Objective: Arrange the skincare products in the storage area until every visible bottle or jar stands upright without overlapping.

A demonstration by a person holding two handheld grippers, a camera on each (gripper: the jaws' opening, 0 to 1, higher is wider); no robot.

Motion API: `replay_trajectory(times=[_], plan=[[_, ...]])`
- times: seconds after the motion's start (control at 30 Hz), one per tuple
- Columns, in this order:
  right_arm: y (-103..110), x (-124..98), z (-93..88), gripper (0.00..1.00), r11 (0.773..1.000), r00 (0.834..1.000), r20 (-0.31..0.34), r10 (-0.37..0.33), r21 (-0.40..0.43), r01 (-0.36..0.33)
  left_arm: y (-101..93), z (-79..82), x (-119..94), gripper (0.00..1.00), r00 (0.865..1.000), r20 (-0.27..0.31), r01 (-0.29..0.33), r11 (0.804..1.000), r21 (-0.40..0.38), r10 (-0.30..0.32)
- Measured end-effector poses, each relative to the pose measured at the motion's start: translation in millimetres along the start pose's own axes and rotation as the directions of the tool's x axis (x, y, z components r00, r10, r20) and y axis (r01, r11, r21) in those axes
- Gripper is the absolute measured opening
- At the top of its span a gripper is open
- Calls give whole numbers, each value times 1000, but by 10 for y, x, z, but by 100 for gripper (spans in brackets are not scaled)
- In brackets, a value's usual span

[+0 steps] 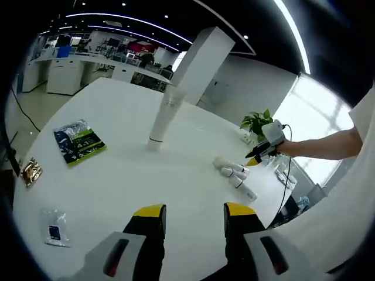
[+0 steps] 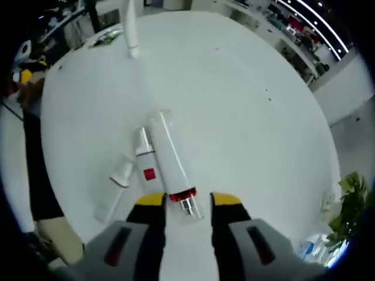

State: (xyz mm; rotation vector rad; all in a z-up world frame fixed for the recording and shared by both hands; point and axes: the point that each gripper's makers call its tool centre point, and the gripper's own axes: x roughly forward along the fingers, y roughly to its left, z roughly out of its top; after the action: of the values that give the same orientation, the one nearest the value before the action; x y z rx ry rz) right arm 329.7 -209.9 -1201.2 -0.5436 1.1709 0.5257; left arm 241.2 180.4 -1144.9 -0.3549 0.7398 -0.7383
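Note:
A tall white tube stands upright on its cap near the middle of the round white table; it also rises at the far edge. Three white skincare containers lie on their sides in a cluster. The longest, a red-banded bottle, points its pump end between the tips of my right gripper, which is open just above it. Beside it lie a bottle with a red square label and a small tube. My left gripper is open over bare tabletop. The right gripper hovers over the cluster.
A green and blue packet, a gold packet and a clear sachet lie on the table's left side. A potted plant stands beyond the far right edge. A person's arm reaches in from the right.

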Motion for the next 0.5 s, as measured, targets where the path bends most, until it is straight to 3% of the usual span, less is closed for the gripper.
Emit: replay_trajectory(times=[0.2, 0.33, 0.5], plan=[[84, 180, 43, 26, 995, 997, -33, 74, -65, -76, -107, -103, -20, 40, 999, -2, -51, 998, -36, 51], [135, 274, 83, 26, 986, 991, -59, 119, -109, -125, -116, -88, -65, 40, 994, 32, -99, 993, -69, 102], [116, 358, 96, 25, 970, 988, -100, 116, -202, -135, -112, -104, -99, 40, 989, 43, -135, 987, -85, 139]])
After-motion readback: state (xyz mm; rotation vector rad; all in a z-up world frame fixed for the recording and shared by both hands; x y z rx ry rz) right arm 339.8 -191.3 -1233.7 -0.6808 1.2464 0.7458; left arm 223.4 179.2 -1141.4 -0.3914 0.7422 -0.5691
